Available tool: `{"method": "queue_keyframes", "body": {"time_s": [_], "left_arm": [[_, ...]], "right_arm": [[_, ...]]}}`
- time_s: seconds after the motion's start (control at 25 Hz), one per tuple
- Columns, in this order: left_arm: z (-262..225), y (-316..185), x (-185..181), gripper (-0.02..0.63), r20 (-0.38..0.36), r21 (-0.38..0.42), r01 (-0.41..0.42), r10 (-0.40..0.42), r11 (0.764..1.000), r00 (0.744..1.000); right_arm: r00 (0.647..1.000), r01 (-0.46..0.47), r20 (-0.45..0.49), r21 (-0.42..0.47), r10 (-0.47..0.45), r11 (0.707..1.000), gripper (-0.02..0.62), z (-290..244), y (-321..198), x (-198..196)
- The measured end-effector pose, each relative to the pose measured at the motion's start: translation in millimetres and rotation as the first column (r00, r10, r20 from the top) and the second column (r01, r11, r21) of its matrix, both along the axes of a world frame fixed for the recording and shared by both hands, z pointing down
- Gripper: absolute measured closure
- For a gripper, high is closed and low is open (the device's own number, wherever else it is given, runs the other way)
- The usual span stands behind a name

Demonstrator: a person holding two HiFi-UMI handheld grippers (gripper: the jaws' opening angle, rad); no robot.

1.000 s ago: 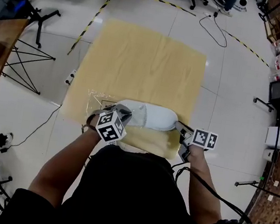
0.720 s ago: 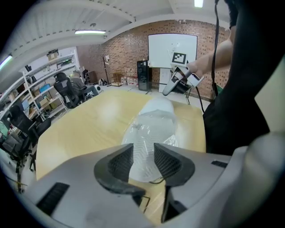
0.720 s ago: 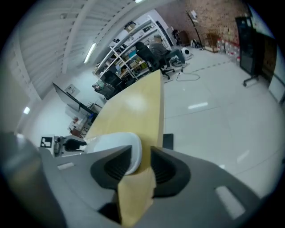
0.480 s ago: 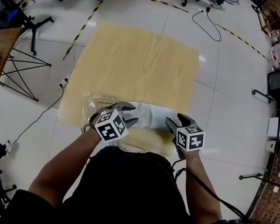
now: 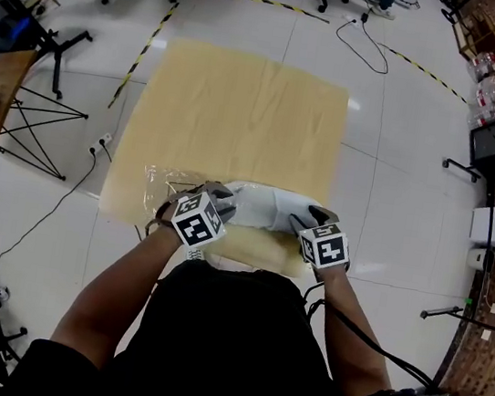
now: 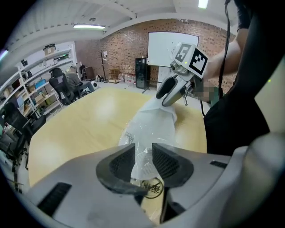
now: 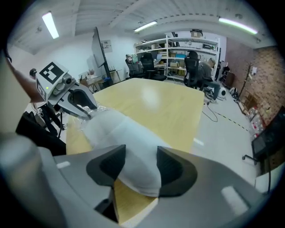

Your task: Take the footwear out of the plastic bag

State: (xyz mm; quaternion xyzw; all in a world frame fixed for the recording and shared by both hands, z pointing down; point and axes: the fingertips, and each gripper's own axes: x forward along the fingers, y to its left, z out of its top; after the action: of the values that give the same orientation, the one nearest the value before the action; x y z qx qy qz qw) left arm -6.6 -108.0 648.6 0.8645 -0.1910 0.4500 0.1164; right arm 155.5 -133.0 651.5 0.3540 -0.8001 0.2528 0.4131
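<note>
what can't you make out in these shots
Ends of the shoe: head view, covered by the left gripper and right gripper, whose jaws have just been closing onto bag film and shoe.
Mouth of the plastic bag: every view, lost in clear crumpled film.
Print on the round label: left gripper view, partly behind a jaw.
Near edge of the table: head view, behind the person's torso.

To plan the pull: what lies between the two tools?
Head view: the white footwear and its plastic bag fill the stretch between left tool and right tool, whose jaws have just been closing, on bag and footwear.
</note>
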Motion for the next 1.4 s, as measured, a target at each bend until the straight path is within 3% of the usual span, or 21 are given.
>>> {"method": "queue_keyframes", "body": {"time_s": [0.16, 0.24, 0.28, 0.36, 0.44, 0.52, 0.6, 0.68, 0.72, 0.8, 0.88, 1.04, 1.12, 1.4], "left_arm": [[2.7, 2.9, -4.9, 0.483, -0.001, -0.007, -0.005, 0.005, 1.0, 1.0], [3.1, 3.8, -6.8, 0.488, -0.004, -0.008, -0.002, 0.002, 1.0, 1.0], [3.1, 3.8, -7.9, 0.494, -0.007, -0.007, 0.0, 0.0, 1.0, 1.0], [3.2, 3.7, -9.6, 0.503, -0.009, -0.006, 0.003, -0.003, 1.0, 1.0], [3.9, 5.4, -7.7, 0.511, -0.009, -0.01, 0.006, -0.006, 1.0, 1.0], [3.6, 7.0, -3.8, 0.511, -0.011, -0.015, 0.004, -0.004, 1.0, 1.0], [3.2, 7.4, -3.8, 0.509, -0.006, -0.011, -0.008, 0.008, 1.0, 1.0], [4.9, 7.7, -6.0, 0.508, 0.007, -0.003, -0.024, 0.024, 1.0, 1.0], [5.9, 7.5, -7.3, 0.505, 0.011, 0.0, -0.027, 0.027, 1.0, 1.0], [7.2, 6.5, -11.0, 0.508, 0.013, -0.004, -0.016, 0.016, 1.0, 1.0], [8.5, 4.3, -16.3, 0.509, 0.028, -0.005, -0.002, 0.002, 1.0, 1.0], [14.6, -0.8, -24.3, 0.52, 0.076, 0.0, -0.002, 0.002, 1.0, 0.997], [16.3, -7.0, -26.4, 0.528, 0.105, 0.013, -0.005, 0.003, 1.0, 0.994], [18.6, -66.1, -30.5, 0.54, 0.153, 0.093, -0.001, -0.013, 0.996, 0.988]], "right_arm": [[0.999, -0.046, 0.027, 0.007, 0.046, 0.999, 0.376, -7.7, 4.2, 21.6], [0.981, -0.126, 0.156, 0.077, 0.113, 0.989, 0.354, -28.9, -5.6, 29.5], [0.956, -0.205, 0.231, 0.098, 0.178, 0.974, 0.326, -38.2, -12.9, 38.0], [0.879, -0.378, 0.326, 0.034, 0.347, 0.925, 0.294, -37.0, -21.0, 63.1], [0.791, -0.482, 0.36, -0.132, 0.495, 0.866, 0.268, -14.9, -14.5, 82.3], [0.704, -0.498, 0.401, -0.308, 0.585, 0.811, 0.258, 6.1, -1.9, 83.7], [0.61, -0.472, 0.474, -0.426, 0.634, 0.772, 0.262, 11.8, 5.6, 70.8], [0.554, -0.467, 0.51, -0.464, 0.658, 0.753, 0.337, 11.7, 8.6, 64.6], [0.55, -0.469, 0.513, -0.464, 0.66, 0.752, 0.394, 11.5, 9.4, 65.1], [0.551, -0.465, 0.521, -0.458, 0.652, 0.758, 0.419, 7.8, 9.8, 69.9], [0.515, -0.475, 0.553, -0.452, 0.655, 0.755, 0.448, -2.7, 7.0, 81.2], [0.332, -0.504, 0.637, -0.504, 0.696, 0.702, 0.502, -28.8, 3.6, 116.4], [0.262, -0.515, 0.665, -0.516, 0.7, 0.684, 0.517, -41.5, 5.7, 134.7], [0.112, -0.534, 0.769, -0.487, 0.629, 0.691, 0.523, -89.1, 19.0, 154.4]]}}
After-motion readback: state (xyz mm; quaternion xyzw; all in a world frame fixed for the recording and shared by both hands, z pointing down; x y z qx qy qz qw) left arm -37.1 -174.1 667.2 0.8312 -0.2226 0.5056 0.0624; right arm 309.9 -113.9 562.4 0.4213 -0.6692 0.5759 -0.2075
